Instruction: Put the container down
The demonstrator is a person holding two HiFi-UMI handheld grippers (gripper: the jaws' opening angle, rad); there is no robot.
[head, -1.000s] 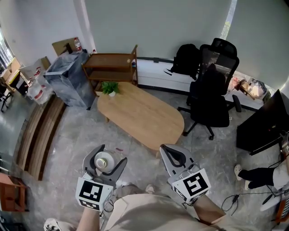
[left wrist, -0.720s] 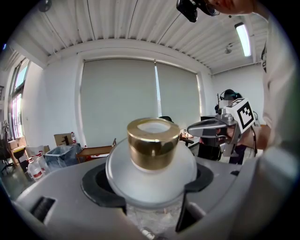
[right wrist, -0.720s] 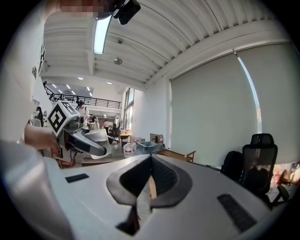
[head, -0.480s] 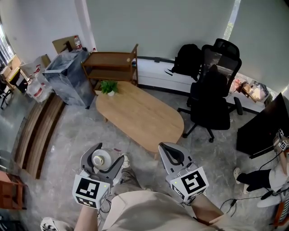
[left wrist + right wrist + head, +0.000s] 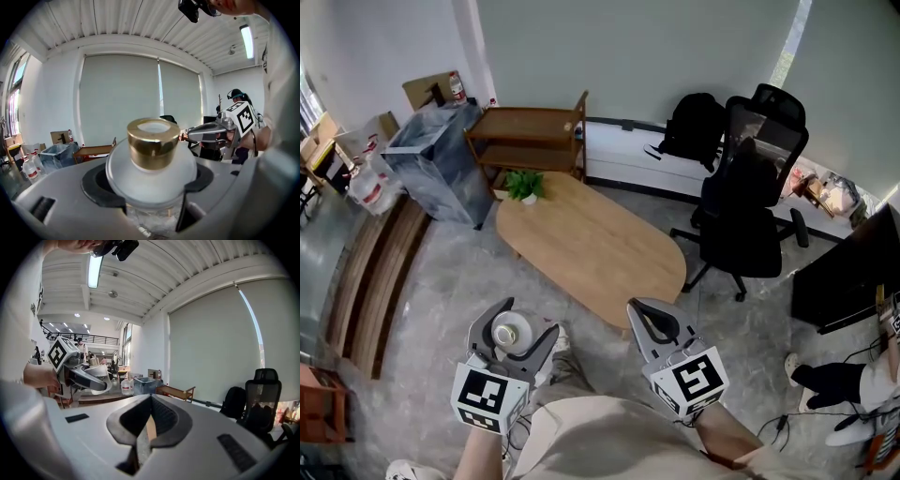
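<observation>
A round frosted container (image 5: 513,333) with a gold cap (image 5: 153,143) sits between the jaws of my left gripper (image 5: 515,337), which is shut on it at the lower left of the head view. In the left gripper view the container (image 5: 151,174) fills the middle, held upright. My right gripper (image 5: 656,324) is shut with nothing in it, its jaws pressed together (image 5: 149,425). Both grippers hang in the air in front of the person's body, short of the oval wooden table (image 5: 589,246).
A small potted plant (image 5: 525,184) stands at the table's far left end. Behind it are a wooden shelf (image 5: 528,137) and a plastic-covered bin (image 5: 433,164). A black office chair (image 5: 748,220) stands to the right, a wooden bench (image 5: 367,281) along the left.
The head view has shifted a little, so the table sits slightly closer. Both grippers keep their pose, and the container stays in the left one.
</observation>
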